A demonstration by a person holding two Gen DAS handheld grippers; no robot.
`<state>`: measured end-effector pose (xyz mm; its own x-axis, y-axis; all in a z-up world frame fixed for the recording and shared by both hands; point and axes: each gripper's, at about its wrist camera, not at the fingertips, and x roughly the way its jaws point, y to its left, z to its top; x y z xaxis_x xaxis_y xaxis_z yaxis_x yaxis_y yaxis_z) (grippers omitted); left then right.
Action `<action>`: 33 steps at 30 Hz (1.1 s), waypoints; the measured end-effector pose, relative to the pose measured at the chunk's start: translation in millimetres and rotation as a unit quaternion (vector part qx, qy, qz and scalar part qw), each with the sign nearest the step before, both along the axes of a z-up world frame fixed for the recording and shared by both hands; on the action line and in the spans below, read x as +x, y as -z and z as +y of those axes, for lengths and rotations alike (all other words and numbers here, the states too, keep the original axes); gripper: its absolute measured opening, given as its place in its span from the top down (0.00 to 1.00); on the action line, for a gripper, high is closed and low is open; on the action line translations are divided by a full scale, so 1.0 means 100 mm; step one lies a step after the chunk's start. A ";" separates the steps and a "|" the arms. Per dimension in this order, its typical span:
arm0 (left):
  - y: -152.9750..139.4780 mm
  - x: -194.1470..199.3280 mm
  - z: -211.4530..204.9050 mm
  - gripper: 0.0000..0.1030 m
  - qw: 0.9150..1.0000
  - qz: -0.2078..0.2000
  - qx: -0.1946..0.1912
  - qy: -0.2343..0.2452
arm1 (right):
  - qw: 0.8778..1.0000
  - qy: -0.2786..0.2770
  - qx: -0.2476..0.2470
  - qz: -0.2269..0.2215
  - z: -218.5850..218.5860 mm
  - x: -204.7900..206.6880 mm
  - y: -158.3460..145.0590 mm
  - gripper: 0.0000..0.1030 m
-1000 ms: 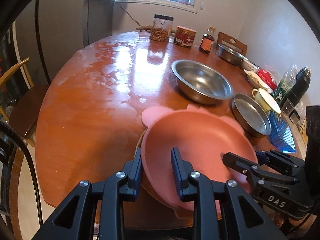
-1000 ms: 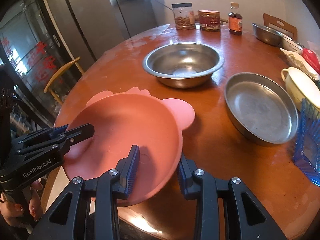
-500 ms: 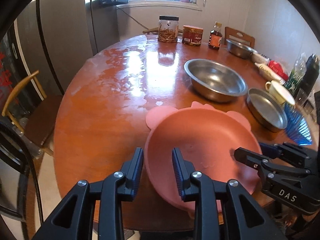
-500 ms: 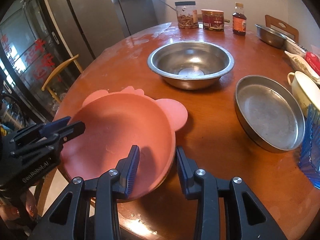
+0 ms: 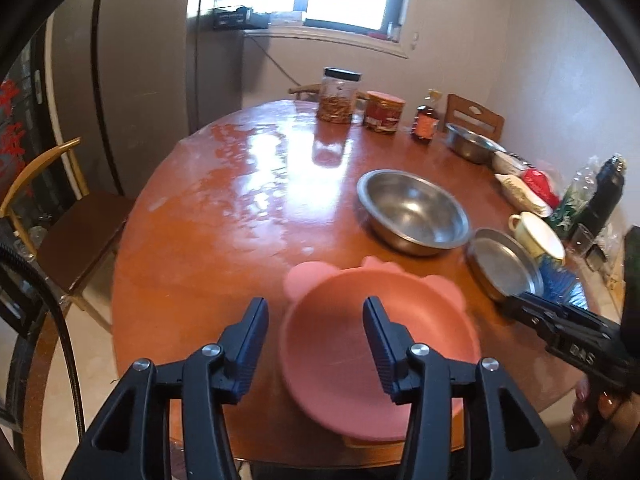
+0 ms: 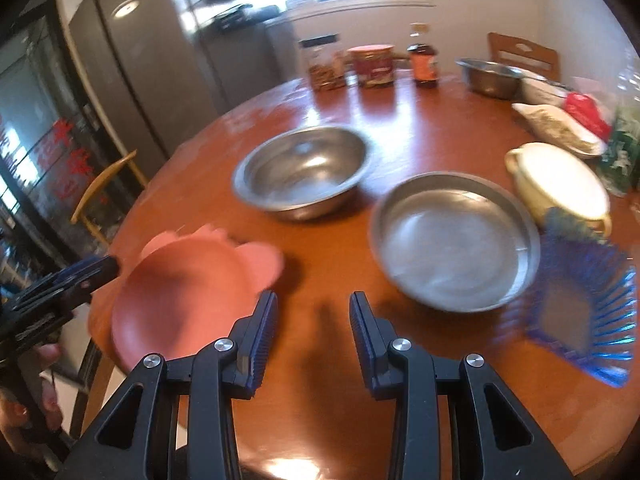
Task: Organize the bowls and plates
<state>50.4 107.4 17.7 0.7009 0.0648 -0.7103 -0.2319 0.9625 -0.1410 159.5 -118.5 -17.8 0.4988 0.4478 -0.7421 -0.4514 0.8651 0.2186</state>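
Left fingers (image 5: 316, 334): mine, just opened, off the pink plate (image 5: 376, 344).
Right fingers (image 6: 313, 322): apart, empty.
Plate: on the table (image 5: 208, 248).

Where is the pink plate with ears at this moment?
The pink plate lies on the near edge of the round table, released, in front of the open left gripper; the big steel bowl is behind it.

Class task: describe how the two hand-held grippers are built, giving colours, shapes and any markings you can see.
The left gripper and right gripper match: angular black plastic frames with triangular cut-outs, silver screws at the pivots, and flat fingers faced with ribbed dark blue pads. White lettering marks each body's side. A black cable runs beside the left one.
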 end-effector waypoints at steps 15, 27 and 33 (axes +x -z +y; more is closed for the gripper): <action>-0.10 0.88 -1.20 0.52 0.989 0.058 -0.042 0.133 | 0.998 0.046 -0.024 -0.043 -0.70 0.49 -0.30 0.63; 0.34 1.46 -1.70 0.55 0.982 0.134 -0.050 0.127 | 0.999 -0.010 -0.027 -0.018 -0.86 0.96 -0.31 0.63; 0.48 1.57 -1.70 0.61 0.979 0.152 -0.056 0.123 | 0.996 -0.047 -0.069 -0.010 -0.76 1.18 -0.19 0.67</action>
<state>207.1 -63.0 -30.5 0.4398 -0.1698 -0.8819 -0.0437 0.9767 -0.2099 277.2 -194.9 0.8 0.4748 0.3872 -0.7903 -0.5342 0.8404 0.0908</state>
